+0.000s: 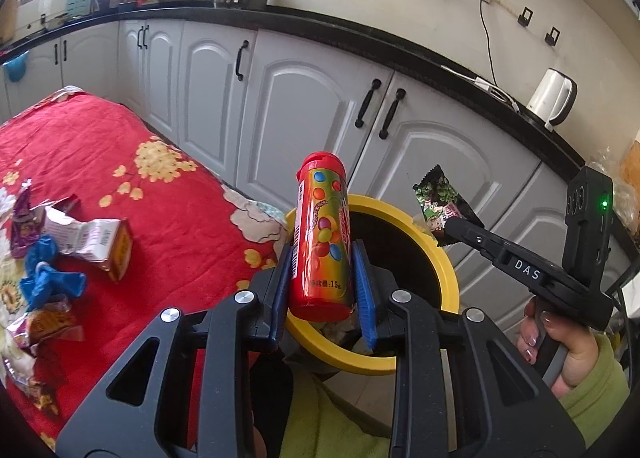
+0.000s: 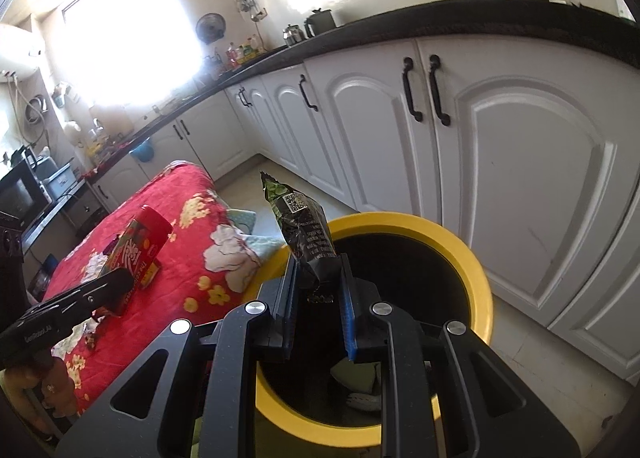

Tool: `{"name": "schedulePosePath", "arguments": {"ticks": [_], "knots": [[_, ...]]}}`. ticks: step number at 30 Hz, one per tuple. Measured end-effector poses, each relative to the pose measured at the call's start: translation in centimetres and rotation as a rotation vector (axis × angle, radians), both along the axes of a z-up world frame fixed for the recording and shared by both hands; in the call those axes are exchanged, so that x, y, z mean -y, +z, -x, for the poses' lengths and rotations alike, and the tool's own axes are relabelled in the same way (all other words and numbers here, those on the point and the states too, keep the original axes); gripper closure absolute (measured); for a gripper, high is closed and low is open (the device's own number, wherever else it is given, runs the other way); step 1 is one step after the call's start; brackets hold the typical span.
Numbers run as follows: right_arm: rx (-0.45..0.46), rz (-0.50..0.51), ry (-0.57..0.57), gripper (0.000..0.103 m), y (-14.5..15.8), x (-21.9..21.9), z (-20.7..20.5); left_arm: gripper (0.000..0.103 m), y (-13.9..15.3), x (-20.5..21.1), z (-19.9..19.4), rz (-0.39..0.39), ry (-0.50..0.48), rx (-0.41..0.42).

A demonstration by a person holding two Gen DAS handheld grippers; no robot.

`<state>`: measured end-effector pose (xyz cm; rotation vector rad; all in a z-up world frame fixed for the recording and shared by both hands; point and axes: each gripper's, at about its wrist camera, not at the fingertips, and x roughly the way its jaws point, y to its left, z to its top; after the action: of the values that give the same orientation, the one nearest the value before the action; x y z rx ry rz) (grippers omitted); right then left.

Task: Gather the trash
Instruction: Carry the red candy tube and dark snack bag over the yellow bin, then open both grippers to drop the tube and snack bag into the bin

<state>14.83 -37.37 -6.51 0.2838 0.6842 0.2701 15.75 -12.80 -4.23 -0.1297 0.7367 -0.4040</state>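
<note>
My left gripper (image 1: 322, 258) is shut on a red candy tube (image 1: 322, 234) with coloured dots, held upright over the near rim of the yellow-rimmed trash bin (image 1: 444, 258). My right gripper (image 2: 318, 270) is shut on a dark green snack wrapper (image 2: 306, 234), held above the bin (image 2: 476, 278). The right gripper also shows in the left wrist view (image 1: 454, 228) with the wrapper (image 1: 438, 200). The left gripper and the tube (image 2: 138, 254) show at the left of the right wrist view. Some trash lies inside the bin (image 2: 360, 390).
A table with a red flowered cloth (image 1: 140, 186) stands left of the bin and carries a crumpled carton (image 1: 96, 246), a blue glove (image 1: 46, 270) and several wrappers (image 1: 24, 226). White kitchen cabinets (image 1: 308, 98) under a black counter stand behind. A white kettle (image 1: 554, 96) stands on the counter.
</note>
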Motion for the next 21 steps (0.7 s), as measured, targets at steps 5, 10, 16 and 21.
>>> {"name": "schedulePosePath", "arguments": {"ticks": [5, 10, 16, 21], "knots": [[-0.024, -0.007, -0.024, 0.085, -1.0, 0.9, -0.1, 0.081, -0.8, 1.4, -0.7, -0.017, -0.02, -0.011], [-0.038, -0.009, -0.042, 0.085, -1.6, 1.5, -0.3, 0.081, -1.6, 2.9, -1.4, -0.036, -0.046, -0.024], [-0.061, -0.021, -0.059, 0.085, -2.5, 2.2, -0.6, 0.081, -2.8, 4.2, -1.9, -0.055, -0.071, -0.042], [-0.08, -0.032, -0.07, 0.083, -3.2, 2.8, -0.9, 0.081, -3.9, 5.1, -2.2, -0.069, -0.089, -0.059]]}}
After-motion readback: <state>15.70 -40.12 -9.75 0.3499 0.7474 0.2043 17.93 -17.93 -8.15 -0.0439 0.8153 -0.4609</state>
